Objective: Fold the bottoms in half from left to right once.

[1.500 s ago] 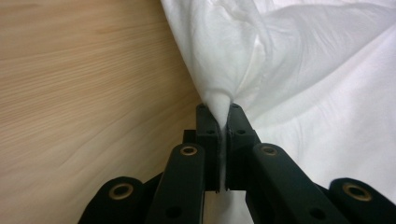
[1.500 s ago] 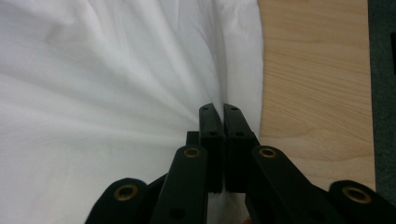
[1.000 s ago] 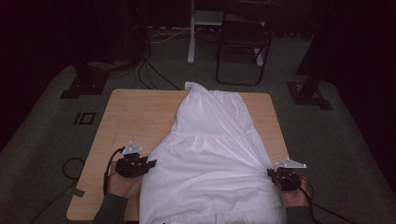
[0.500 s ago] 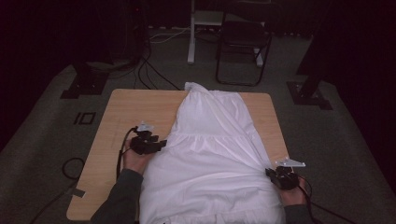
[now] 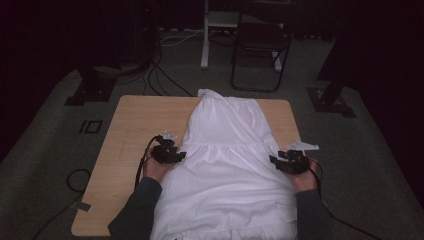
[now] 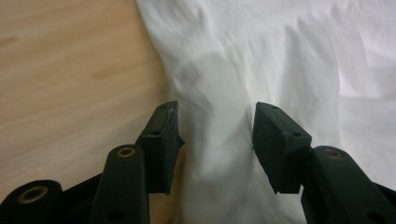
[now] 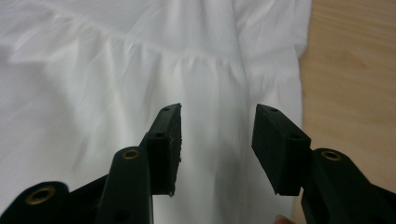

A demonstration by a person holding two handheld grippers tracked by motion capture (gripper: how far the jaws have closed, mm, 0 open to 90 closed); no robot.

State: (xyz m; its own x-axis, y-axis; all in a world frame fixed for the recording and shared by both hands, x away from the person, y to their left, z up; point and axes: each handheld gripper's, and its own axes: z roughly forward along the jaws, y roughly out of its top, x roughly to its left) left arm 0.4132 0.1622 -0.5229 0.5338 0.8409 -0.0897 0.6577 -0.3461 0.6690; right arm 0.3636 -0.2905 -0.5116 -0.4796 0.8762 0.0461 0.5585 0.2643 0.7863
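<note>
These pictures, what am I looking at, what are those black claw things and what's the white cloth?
A person sits at a wooden table with a hand-held two-jaw tool in each hand: the left gripper and the right gripper. One picture comes from a camera above the table; the other two come from cameras riding on each gripper, looking along its black jaws. A white dress lies spread flat on the table. Both grippers sit at its side edges with jaws apart over the fabric; the right jaws have just been opening. Neither grips the cloth.

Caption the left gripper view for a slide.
Left gripper, jaws open, poised over the left edge of a white dress lying on a wooden table.
</note>
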